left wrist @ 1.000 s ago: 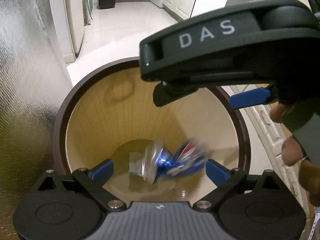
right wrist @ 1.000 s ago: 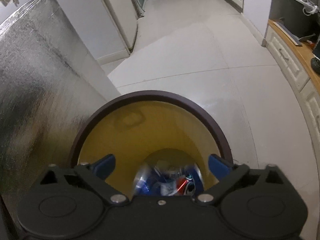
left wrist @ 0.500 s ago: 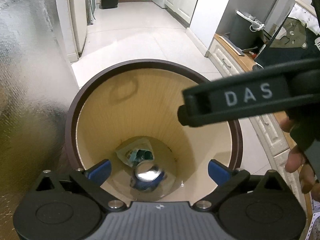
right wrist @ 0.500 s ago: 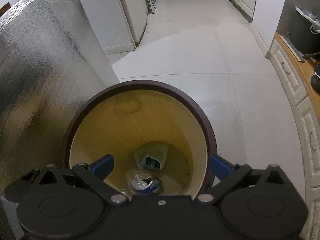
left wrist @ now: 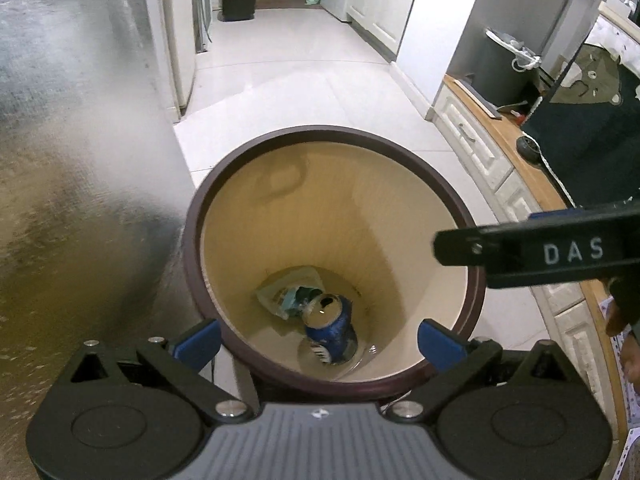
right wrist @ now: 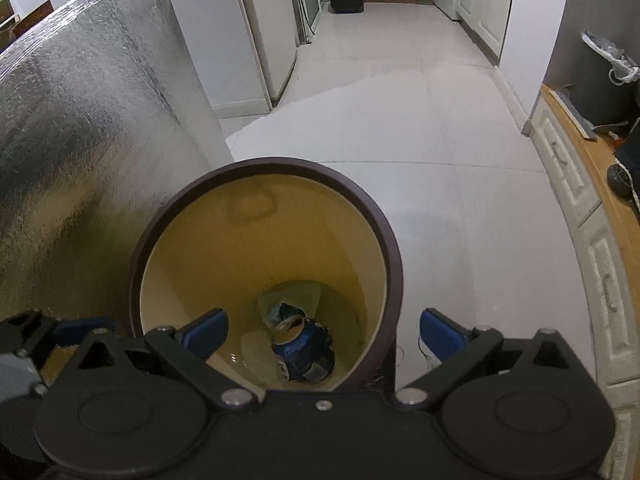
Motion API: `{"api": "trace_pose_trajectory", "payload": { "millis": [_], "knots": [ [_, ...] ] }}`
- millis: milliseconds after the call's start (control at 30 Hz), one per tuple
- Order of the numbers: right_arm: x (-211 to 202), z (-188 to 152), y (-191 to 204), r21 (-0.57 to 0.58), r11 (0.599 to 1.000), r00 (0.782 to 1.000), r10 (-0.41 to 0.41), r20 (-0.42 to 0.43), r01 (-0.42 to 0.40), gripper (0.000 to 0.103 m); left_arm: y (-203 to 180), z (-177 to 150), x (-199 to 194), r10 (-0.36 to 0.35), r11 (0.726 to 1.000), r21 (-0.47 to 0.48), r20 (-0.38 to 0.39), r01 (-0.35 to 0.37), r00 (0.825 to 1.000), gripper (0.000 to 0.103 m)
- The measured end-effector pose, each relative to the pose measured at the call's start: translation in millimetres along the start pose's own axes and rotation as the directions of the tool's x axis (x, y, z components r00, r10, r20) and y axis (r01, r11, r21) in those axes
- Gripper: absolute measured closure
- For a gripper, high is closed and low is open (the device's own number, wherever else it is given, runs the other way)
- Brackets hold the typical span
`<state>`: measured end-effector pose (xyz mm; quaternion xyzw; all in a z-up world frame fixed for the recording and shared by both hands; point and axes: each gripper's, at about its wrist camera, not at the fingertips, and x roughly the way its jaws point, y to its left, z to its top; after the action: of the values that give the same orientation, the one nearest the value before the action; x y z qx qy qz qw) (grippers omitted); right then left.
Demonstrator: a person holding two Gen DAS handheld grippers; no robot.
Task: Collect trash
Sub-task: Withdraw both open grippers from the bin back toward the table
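A round bin with a dark brown rim (left wrist: 332, 133) and cream inside stands on the floor below both grippers; it also shows in the right wrist view (right wrist: 264, 165). At its bottom lie a blue drink can (left wrist: 332, 324) (right wrist: 304, 350) and a crumpled pale wrapper (left wrist: 290, 292) (right wrist: 290, 300). My left gripper (left wrist: 318, 340) is open and empty above the bin's near rim. My right gripper (right wrist: 322, 336) is open and empty above the bin, and its black body marked DAS (left wrist: 552, 248) shows at the right of the left wrist view.
A silver foil-covered block (right wrist: 80, 140) stands close against the bin's left side. White tiled floor (right wrist: 400, 120) runs ahead down a hallway past a fridge (right wrist: 264, 40). A low white cabinet with a wooden top (right wrist: 576, 168) lines the right side.
The blue can has dropped from between the grippers to the bottom of the bin. Both grippers have risen and pulled back; the right gripper has moved right in the left wrist view.
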<state>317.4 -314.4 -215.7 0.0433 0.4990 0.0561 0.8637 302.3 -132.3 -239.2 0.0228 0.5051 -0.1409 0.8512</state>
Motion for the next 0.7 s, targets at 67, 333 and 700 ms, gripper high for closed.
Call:
{"api": "trace_pose_trajectory", "payload": {
  "millis": [67, 333, 700],
  "knots": [
    [-3, -3, -1, 0.001, 1.0, 1.0, -0.001, 0.003, 0.001, 0.0, 3, -2, -5, 0.012, 1.0, -0.007, 0.004, -0.012, 1.0, 0.0],
    [-20, -19, -3, -0.009, 1.0, 1.0, -0.012, 0.022, 0.012, 0.0, 9, -11, -21, 0.064, 0.997, -0.031, 0.014, -0.064, 0.998, 0.0],
    [-51, -43, -4, -0.027, 0.998, 0.998, -0.047, 0.045, 0.048, 0.0, 9, -19, -50, 0.091, 0.995, -0.032, 0.056, -0.089, 0.994, 0.0]
  ]
}}
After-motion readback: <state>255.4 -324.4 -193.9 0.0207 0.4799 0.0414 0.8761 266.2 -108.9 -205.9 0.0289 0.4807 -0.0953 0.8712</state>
